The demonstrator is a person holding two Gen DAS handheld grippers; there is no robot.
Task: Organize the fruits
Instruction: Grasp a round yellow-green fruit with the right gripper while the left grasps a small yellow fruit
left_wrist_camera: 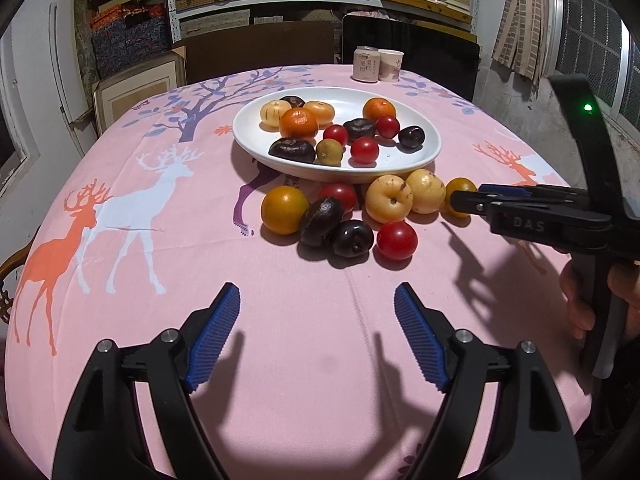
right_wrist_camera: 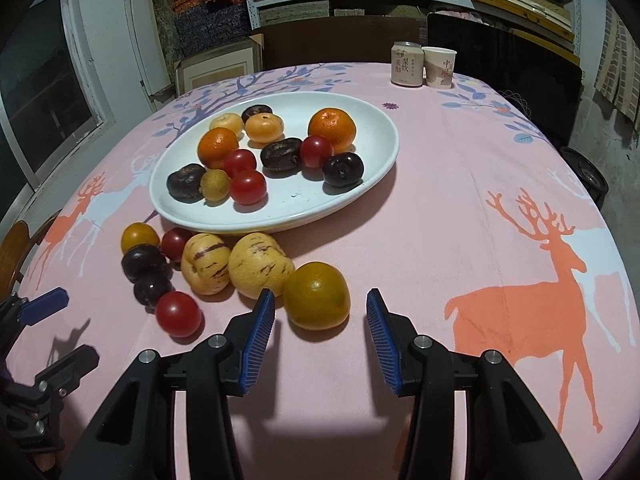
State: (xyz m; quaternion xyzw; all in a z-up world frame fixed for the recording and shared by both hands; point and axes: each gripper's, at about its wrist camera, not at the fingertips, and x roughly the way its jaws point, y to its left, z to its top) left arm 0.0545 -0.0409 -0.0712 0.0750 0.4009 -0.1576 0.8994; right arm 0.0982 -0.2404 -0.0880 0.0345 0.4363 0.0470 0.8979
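A white oval plate holds several oranges, red tomatoes and dark plums. In front of it on the pink deer tablecloth lie more fruits: two pale striped melons, dark plums, red tomatoes and a yellow-orange fruit. My right gripper is open around a greenish-yellow orange, its blue pads apart from the peel on both sides; the left wrist view shows it side-on at that orange. My left gripper stands open over bare cloth, short of the fruit pile.
A drink can and a paper cup stand at the table's far edge, with dark chair backs and stacked shelves behind. A hand holds the right gripper's handle. The left gripper shows at the right wrist view's left edge.
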